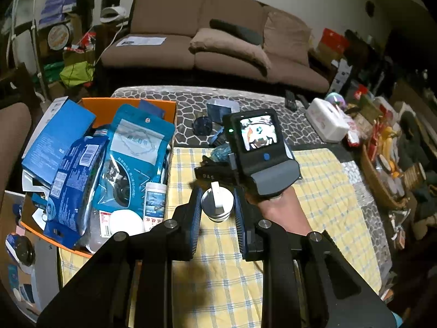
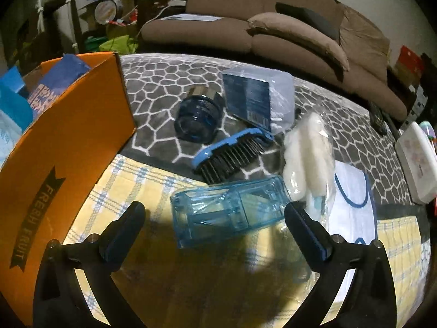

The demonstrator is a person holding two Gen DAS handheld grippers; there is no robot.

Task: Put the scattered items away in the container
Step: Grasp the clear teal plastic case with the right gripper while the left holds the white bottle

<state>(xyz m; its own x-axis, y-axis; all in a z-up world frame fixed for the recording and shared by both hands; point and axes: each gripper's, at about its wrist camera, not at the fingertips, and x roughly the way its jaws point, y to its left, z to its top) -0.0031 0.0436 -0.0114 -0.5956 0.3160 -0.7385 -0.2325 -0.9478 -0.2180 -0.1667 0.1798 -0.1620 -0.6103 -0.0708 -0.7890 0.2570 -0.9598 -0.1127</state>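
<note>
We hold a small white pump bottle (image 1: 217,201) clamped between our left gripper's (image 1: 217,220) fingers, above the yellow checked cloth (image 1: 322,199), just beside the orange cardboard box (image 2: 79,125) crammed with blue packets. Our right gripper (image 2: 214,214) stands wide apart around a clear blue plastic case (image 2: 229,210) lying on the cloth. A blue hairbrush (image 2: 232,153) lies just behind it.

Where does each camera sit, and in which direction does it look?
Left wrist: on the left gripper, shut on a white bottle, facing the sofa; the person's right hand shows.
Right wrist: on the open right gripper, low over a clear blue case.
Shared: orange box, sofa.
</note>
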